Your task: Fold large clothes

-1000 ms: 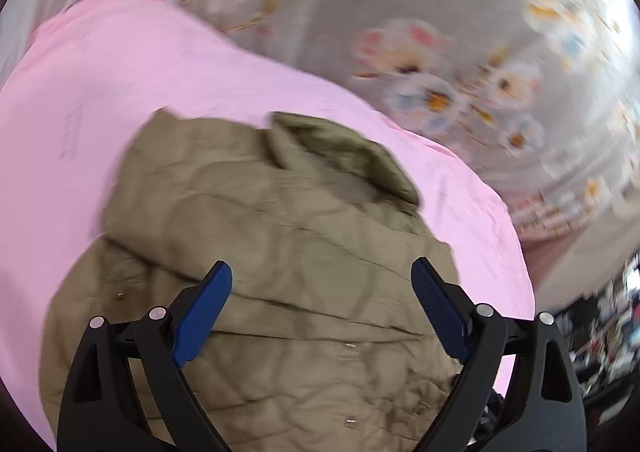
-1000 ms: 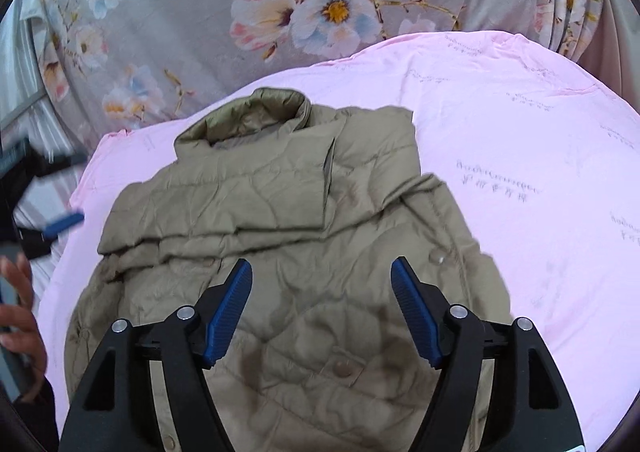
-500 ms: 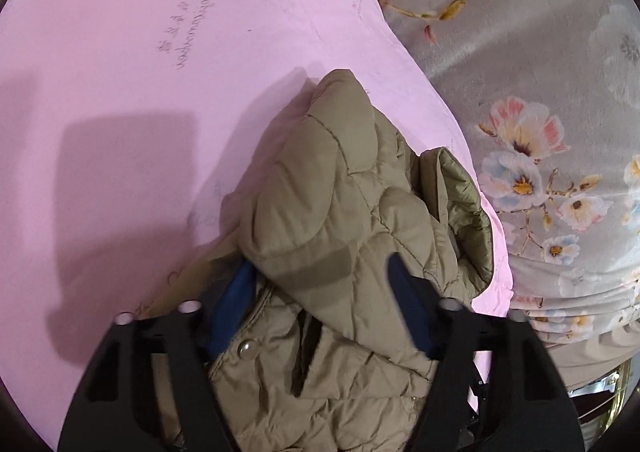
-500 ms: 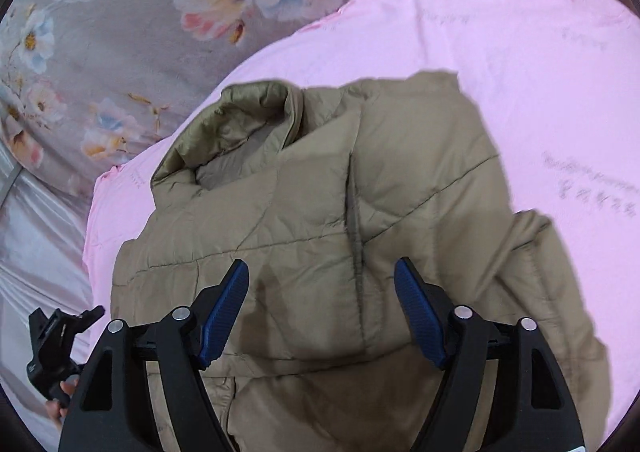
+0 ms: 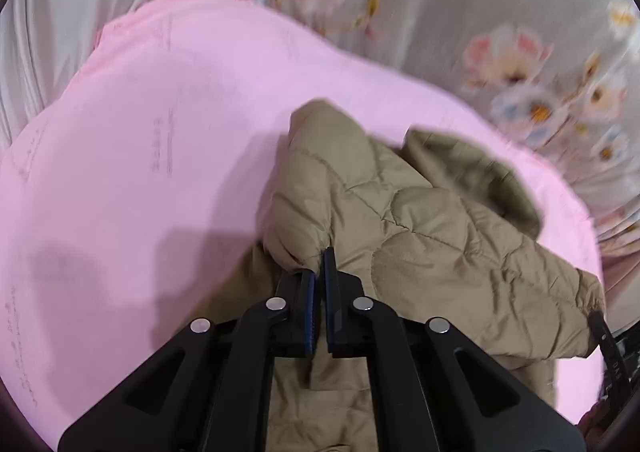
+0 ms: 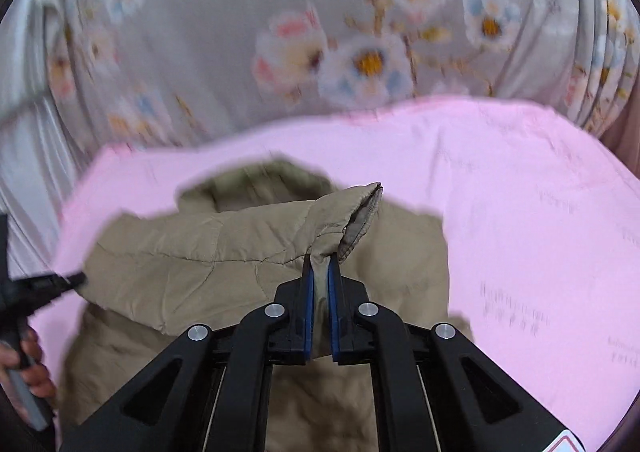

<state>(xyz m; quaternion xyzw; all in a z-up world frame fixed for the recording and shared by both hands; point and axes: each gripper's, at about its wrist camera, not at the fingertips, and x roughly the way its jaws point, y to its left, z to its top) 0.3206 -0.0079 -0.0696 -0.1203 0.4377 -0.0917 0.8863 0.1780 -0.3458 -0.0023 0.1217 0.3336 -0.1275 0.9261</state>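
Two claws — left claw [image 5: 322, 258], right claw [image 6: 320, 266] — pinch one jacket [image 6: 224, 248].

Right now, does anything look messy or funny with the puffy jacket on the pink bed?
Nothing looks torn or spilled. The olive quilted jacket is just bunched up on the pink sheet, because the left gripper and right gripper each pinch a fold of it. Its collar stands up crookedly.

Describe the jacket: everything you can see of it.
The jacket is an olive-tan quilted puffer with a stand-up collar, soft and padded-looking. It lies crumpled and partly folded over itself on the pink sheet. The left gripper is shut on a bunched fold of it; the right gripper pinches an edge, lifting it into a peak.
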